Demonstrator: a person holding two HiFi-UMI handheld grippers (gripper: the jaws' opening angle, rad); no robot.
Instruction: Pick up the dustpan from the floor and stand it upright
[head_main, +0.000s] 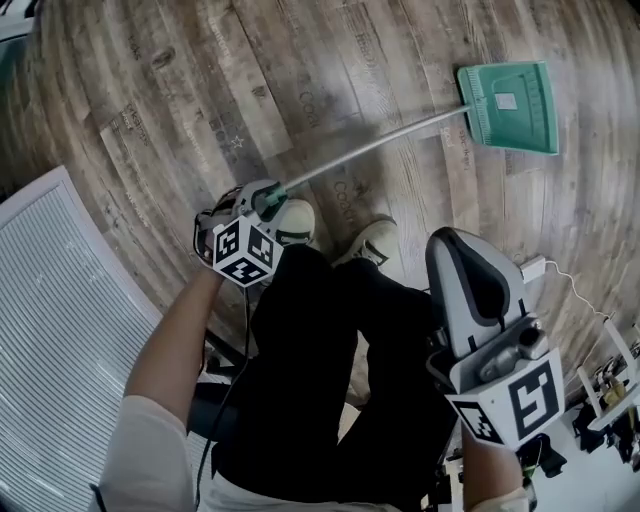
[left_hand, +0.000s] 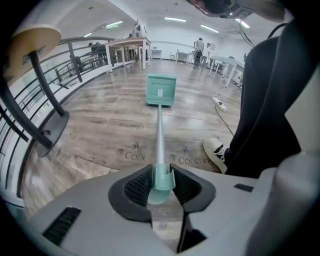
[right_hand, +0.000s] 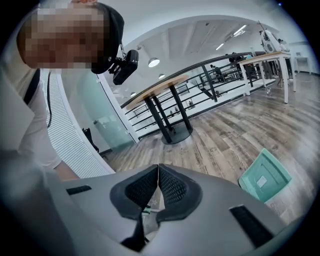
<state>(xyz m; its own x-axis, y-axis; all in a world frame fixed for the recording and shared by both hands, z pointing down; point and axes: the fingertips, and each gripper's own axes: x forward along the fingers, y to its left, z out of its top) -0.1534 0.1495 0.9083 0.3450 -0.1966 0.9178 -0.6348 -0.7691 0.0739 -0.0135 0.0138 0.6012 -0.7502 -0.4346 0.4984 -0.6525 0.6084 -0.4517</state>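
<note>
A teal dustpan lies on the wooden floor at the upper right of the head view. Its long grey handle slants down-left to my left gripper. In the left gripper view the pan lies far ahead, and the handle runs straight back to the left gripper. Both pads press on the handle's teal end grip. My right gripper hangs at the lower right, apart from the dustpan. In its own view the right gripper is shut with nothing between its jaws, and the pan shows at the lower right.
The person's black trousers and white shoes stand between the grippers. A white slatted panel fills the lower left. A power strip with a white cable lies at the right. A round black table base stands left of the handle.
</note>
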